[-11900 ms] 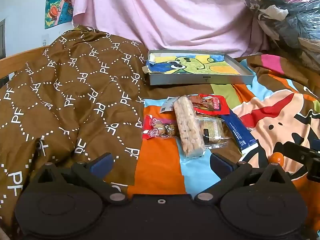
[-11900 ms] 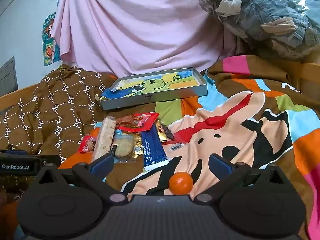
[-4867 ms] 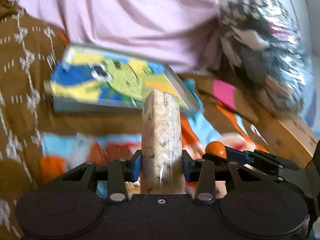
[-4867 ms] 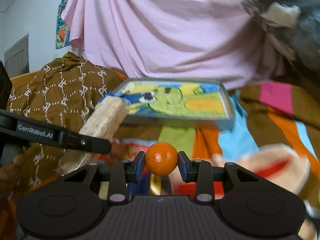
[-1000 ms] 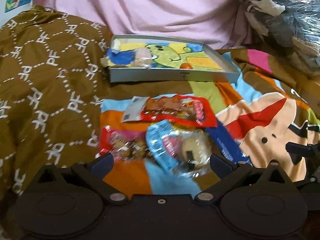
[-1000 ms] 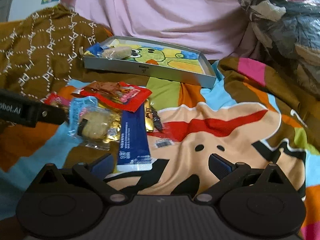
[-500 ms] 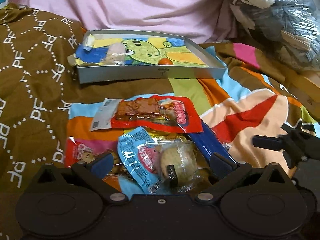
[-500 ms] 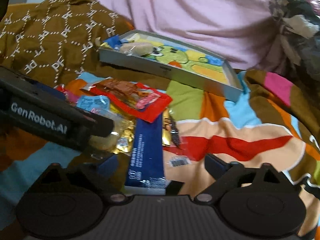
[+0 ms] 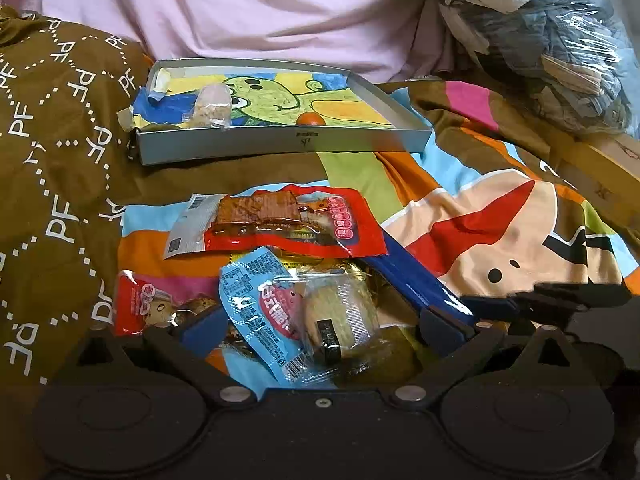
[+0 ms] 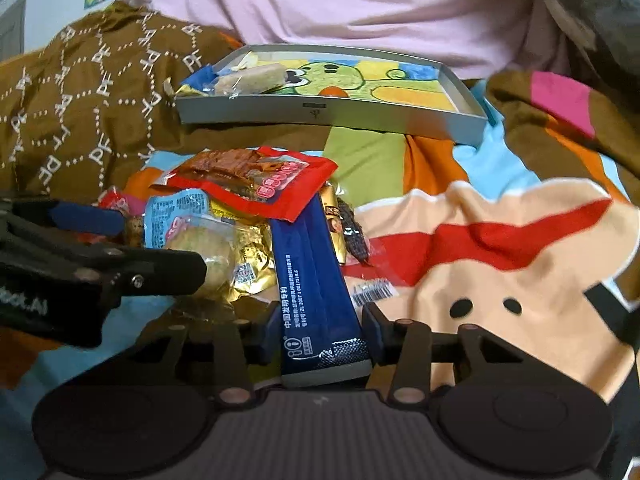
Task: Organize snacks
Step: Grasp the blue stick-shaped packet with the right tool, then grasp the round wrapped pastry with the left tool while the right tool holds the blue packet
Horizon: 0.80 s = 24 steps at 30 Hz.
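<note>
A grey tray [image 9: 280, 142] [image 10: 360, 114] with a cartoon lining holds the long cereal bar [image 9: 210, 106] [image 10: 250, 78] and the small orange [image 9: 311, 119] [image 10: 334, 91]. A pile of snacks lies on the blanket: a red packet [image 9: 288, 220] [image 10: 256, 180], a light-blue cookie packet [image 9: 296, 320] [image 10: 192, 228], a small red packet [image 9: 148, 304] and a long dark-blue packet [image 10: 316, 280] [image 9: 416, 280]. My left gripper [image 9: 320, 328] is open, its fingers on either side of the light-blue cookie packet. My right gripper [image 10: 322, 338] is shut on the near end of the dark-blue packet.
A brown patterned blanket [image 9: 52, 140] rises on the left. A pink sheet [image 9: 260, 12] hangs behind the tray. A plastic-wrapped clothes bundle [image 9: 540, 36] sits at the back right. A colourful cartoon blanket [image 10: 500, 260] covers the right side.
My right gripper has closed its fingers on the dark-blue packet. My left gripper has moved forward and down, so its open fingers now flank the light-blue cookie packet.
</note>
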{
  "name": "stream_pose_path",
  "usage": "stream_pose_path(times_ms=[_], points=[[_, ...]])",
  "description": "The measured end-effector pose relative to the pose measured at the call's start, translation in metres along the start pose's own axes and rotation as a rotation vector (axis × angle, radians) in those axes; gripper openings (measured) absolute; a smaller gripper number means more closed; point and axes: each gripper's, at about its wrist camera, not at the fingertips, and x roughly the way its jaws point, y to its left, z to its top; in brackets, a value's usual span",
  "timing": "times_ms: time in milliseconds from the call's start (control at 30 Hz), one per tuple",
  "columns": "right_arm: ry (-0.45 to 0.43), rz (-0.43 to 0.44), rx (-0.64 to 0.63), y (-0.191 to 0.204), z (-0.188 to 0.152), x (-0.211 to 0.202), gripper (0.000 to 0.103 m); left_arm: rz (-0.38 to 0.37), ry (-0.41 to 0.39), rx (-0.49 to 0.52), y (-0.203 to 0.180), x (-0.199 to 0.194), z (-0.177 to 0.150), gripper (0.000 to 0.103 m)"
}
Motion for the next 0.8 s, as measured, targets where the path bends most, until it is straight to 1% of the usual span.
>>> stream_pose_path(times_ms=[167,333,433,533,600,633,667,700,733,800], points=[[0.019,0.005,0.095,-0.007,-0.015,-0.014,0.046,0.006,-0.002,0.017,-0.003,0.001,0.0,0.102],[0.011,0.003,0.083,-0.008,-0.029,-0.029,0.046,0.019,0.028,0.077,-0.017,0.01,-0.003,0.095],[0.013,0.011,0.102,-0.011,-0.037,-0.033,0.046,0.035,0.045,0.105,-0.027,0.019,-0.003,0.086],[0.006,0.02,0.104,-0.012,-0.043,-0.037,0.047,0.077,0.066,0.151,-0.037,0.028,-0.005,0.078],[0.0,0.027,0.104,-0.012,-0.046,-0.038,0.047,0.12,0.059,0.184,-0.042,0.032,-0.006,0.073],[-0.003,0.029,0.105,-0.012,-0.047,-0.039,0.047,0.134,0.06,0.198,-0.044,0.034,-0.006,0.072],[-0.007,0.032,0.106,-0.012,-0.048,-0.04,0.047,0.14,0.059,0.209,-0.045,0.034,-0.007,0.068],[-0.01,0.035,0.11,-0.013,-0.049,-0.041,0.047,0.147,0.053,0.218,-0.046,0.034,-0.008,0.059],[-0.012,0.037,0.114,-0.013,-0.049,-0.041,0.047,0.171,0.047,0.231,-0.047,0.033,-0.009,0.053],[-0.016,0.039,0.119,-0.013,-0.05,-0.042,0.047,0.175,0.052,0.249,-0.046,0.031,-0.009,0.051]])
